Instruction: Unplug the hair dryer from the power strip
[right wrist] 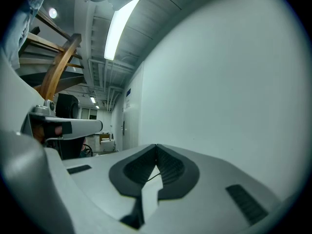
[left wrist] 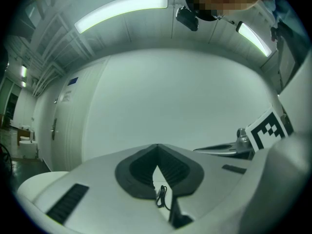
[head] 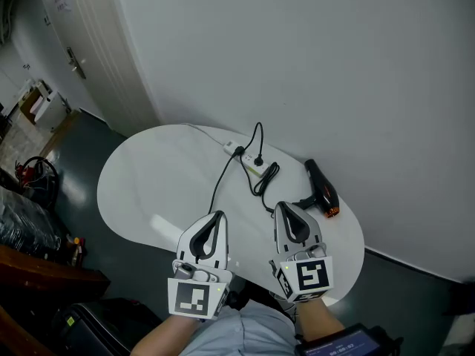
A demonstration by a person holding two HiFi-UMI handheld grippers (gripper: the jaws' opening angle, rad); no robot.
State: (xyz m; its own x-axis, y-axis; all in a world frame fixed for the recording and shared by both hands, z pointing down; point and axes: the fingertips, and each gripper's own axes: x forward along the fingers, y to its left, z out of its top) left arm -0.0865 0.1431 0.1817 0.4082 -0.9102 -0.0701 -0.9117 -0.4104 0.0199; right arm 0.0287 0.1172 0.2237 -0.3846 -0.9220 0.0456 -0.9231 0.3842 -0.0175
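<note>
A black hair dryer (head: 323,190) with an orange end lies at the right of the white oval table (head: 148,184), near the wall. Its black cord (head: 266,180) loops over to a white power strip (head: 251,163), where two black plugs (head: 259,160) sit in sockets. A second black cord (head: 220,180) runs from the strip toward me. My left gripper (head: 219,215) and right gripper (head: 280,207) hover side by side over the near half of the table, short of the strip, both shut and holding nothing. In the left gripper view the closed jaw tips (left wrist: 157,147) frame a bit of cord (left wrist: 161,199). The right gripper view shows its tips (right wrist: 156,147) meeting.
A plain white wall (head: 334,65) runs right behind the table. A door (head: 74,58) stands at the far left. Boxes (head: 41,102) and dark bags (head: 30,221) clutter the floor on the left, next to a wooden edge (head: 44,269).
</note>
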